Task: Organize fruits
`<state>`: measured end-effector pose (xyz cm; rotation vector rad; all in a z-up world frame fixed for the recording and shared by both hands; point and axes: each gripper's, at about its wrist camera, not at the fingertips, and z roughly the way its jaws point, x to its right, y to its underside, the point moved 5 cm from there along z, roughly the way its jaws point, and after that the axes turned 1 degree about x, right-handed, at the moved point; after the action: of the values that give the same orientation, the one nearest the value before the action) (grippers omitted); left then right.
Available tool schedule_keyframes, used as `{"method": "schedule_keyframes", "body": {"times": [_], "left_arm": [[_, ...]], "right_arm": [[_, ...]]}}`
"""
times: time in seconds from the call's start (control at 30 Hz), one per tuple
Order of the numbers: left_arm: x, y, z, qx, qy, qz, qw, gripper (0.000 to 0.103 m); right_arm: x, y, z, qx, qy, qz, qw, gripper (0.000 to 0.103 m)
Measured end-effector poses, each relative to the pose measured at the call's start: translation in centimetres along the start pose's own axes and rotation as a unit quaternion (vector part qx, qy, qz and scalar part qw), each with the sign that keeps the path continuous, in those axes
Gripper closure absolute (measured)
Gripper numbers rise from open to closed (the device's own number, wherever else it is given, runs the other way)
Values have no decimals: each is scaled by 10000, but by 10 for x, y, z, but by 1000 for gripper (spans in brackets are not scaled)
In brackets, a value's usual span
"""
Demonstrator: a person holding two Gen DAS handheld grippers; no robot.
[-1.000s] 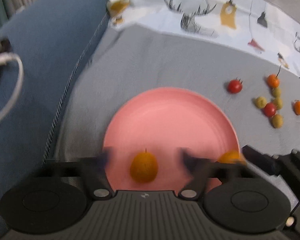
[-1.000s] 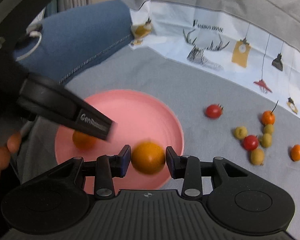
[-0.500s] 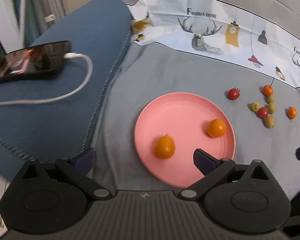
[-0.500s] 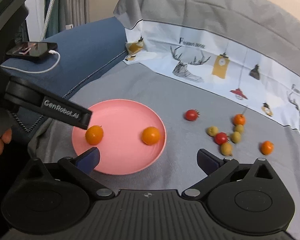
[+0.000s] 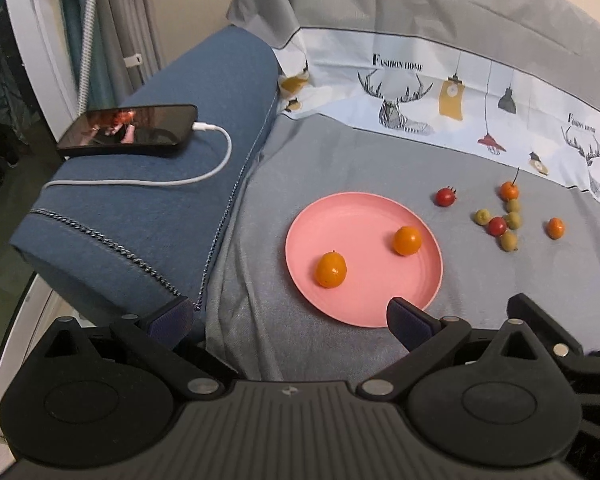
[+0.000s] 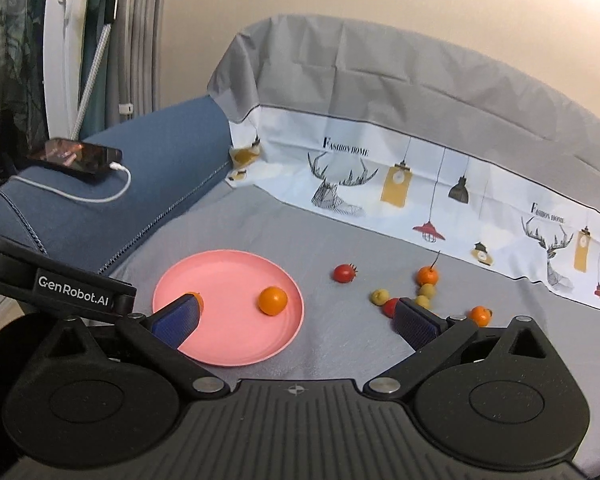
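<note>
A pink plate [image 5: 364, 300] [image 6: 228, 344] lies on the grey cloth with two orange fruits on it: one at its near left [image 5: 331, 269], one at its right [image 5: 407, 240] [image 6: 273, 300]. Right of the plate lie a lone red tomato [image 5: 445, 197] [image 6: 344, 273] and a cluster of small green, red and orange fruits [image 5: 504, 220] [image 6: 422, 294]. My left gripper [image 5: 288, 322] is open and empty, raised short of the plate. Over the plate's near edge my right gripper [image 6: 296, 320] is wide open and holds nothing. Its left finger hides part of the left orange fruit.
A blue cushion [image 5: 148, 216] borders the cloth on the left, with a phone [image 5: 128, 130] [image 6: 74, 156] and white charging cable [image 5: 204, 168] on it. A printed cloth wall [image 6: 440, 184] rises behind the fruits. The left gripper's body [image 6: 60, 286] shows in the right wrist view.
The right gripper let go of the orange fruit onto the plate and opened wide. Both grippers have pulled up and back, so plate and fruits look smaller and farther.
</note>
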<state>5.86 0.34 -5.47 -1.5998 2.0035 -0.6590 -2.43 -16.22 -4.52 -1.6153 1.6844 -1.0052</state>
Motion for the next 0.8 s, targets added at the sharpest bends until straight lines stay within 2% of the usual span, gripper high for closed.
{"method": "schedule_keyframes", "body": {"times": [0.37, 0.8], "left_arm": [[3, 10, -38, 311, -99, 85, 9994, 0], [5, 12, -48, 407, -132, 147, 9990, 0]], "right_arm": [[11, 4, -41, 339, 63, 235, 9991, 1], [12, 5, -56, 492, 49, 284, 9984, 1]]}}
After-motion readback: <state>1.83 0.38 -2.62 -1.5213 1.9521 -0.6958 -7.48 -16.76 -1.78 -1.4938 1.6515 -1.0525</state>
